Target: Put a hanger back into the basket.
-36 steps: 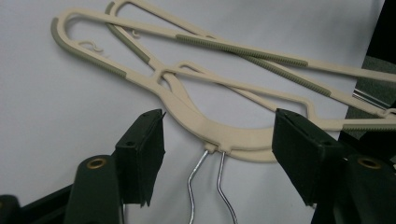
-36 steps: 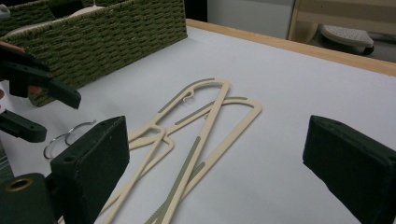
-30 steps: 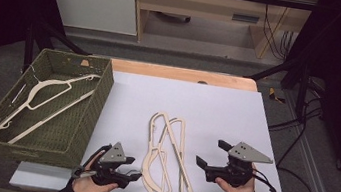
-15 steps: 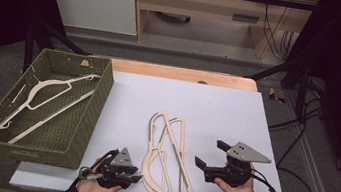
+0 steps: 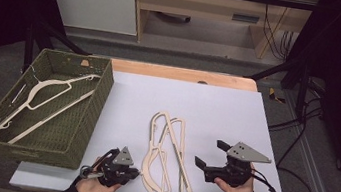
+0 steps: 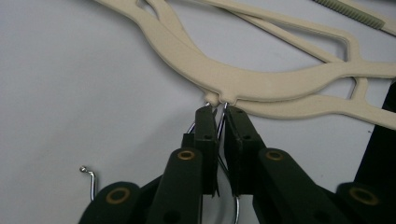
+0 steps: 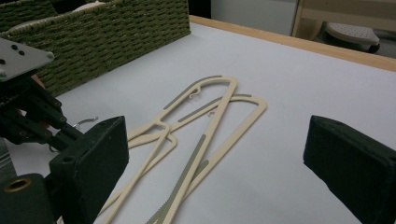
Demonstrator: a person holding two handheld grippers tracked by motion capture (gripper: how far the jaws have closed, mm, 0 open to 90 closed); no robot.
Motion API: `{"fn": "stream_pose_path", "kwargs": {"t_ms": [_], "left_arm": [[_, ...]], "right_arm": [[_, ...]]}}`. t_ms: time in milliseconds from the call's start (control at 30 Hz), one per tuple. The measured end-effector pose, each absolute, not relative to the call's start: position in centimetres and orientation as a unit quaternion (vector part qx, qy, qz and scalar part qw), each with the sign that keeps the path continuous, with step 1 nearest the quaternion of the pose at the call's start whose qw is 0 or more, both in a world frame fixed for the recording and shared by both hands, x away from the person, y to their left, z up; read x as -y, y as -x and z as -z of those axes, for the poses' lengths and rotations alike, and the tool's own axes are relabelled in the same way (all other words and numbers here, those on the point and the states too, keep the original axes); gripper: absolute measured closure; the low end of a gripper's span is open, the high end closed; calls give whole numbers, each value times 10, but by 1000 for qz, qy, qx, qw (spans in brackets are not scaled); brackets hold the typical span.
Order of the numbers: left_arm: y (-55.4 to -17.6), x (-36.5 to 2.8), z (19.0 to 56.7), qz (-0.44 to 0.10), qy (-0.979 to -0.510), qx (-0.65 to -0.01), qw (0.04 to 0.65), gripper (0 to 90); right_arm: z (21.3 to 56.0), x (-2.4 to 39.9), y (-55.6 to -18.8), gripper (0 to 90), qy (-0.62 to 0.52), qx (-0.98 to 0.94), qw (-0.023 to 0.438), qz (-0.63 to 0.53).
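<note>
The cream hanger lies flat on the white counter, right at the tips of the left tongs, which have just been closing and now pinch its thin wire hook at the neck. Looks like the pads actually bite the wire, though it's so skinny that's a bit hard to call. Grabbing the hook makes sense, since the flat body gives nothing to grip. More hangers sit between the two tongs. The right tongs hover spread wide, grasping nothing. The woven basket beside the left tongs already has one hanger in it, probably the destination.
</note>
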State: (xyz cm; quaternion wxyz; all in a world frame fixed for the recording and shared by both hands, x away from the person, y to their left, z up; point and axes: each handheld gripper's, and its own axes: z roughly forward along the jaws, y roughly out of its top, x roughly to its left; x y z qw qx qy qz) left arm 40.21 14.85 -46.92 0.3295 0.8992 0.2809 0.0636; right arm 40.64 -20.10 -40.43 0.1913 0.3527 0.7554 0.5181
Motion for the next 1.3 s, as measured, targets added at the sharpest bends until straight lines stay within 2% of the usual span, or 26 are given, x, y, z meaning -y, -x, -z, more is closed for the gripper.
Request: {"fn": "stream_pose_path", "kwargs": {"t_ms": [567,933,1300], "left_arm": [[-403,-145,463,-59,-912,-247,321,881],[-398,-143,440,-71,-905,-254,332,883],[-401,-132,410,-82,-907,-267,316,883]], "right_arm": [[405,198,-407,73,-349,-756,184,-523],[400,185,-402,76,-332,-759,177,-531],[404,151,-398,83,-314,-774,145,-531]]}}
